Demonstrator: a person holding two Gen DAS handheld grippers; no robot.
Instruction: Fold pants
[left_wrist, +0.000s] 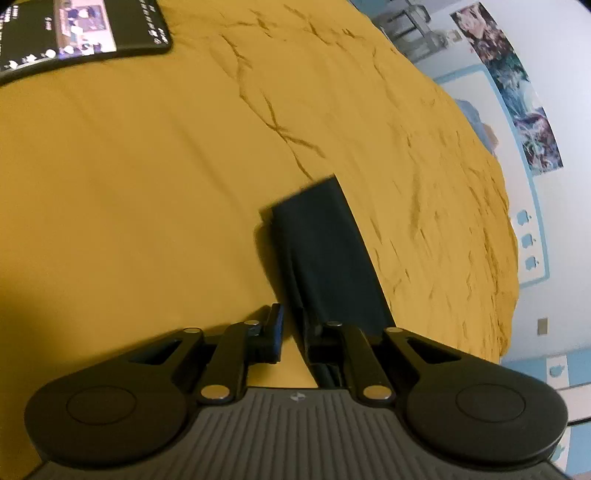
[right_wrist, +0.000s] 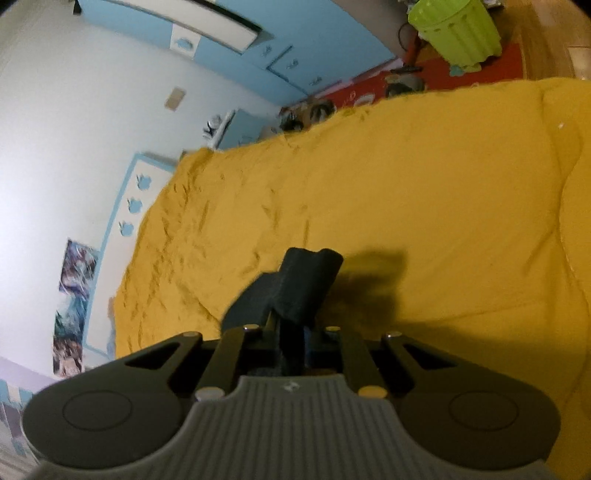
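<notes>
— What's nearest you?

— My right gripper is clamped on a bunched fold of the dark pants, lifted over the yellow bedspread.

— And the left?

— My left gripper has its jaws parted; the pants run past one finger. A laptop lies beyond.

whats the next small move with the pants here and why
Probably close the left gripper on the pants: its fingers stand apart, with dark cloth lying against only one. The right gripper is already shut on a bunched end lifted off the yellow bedspread.
</notes>
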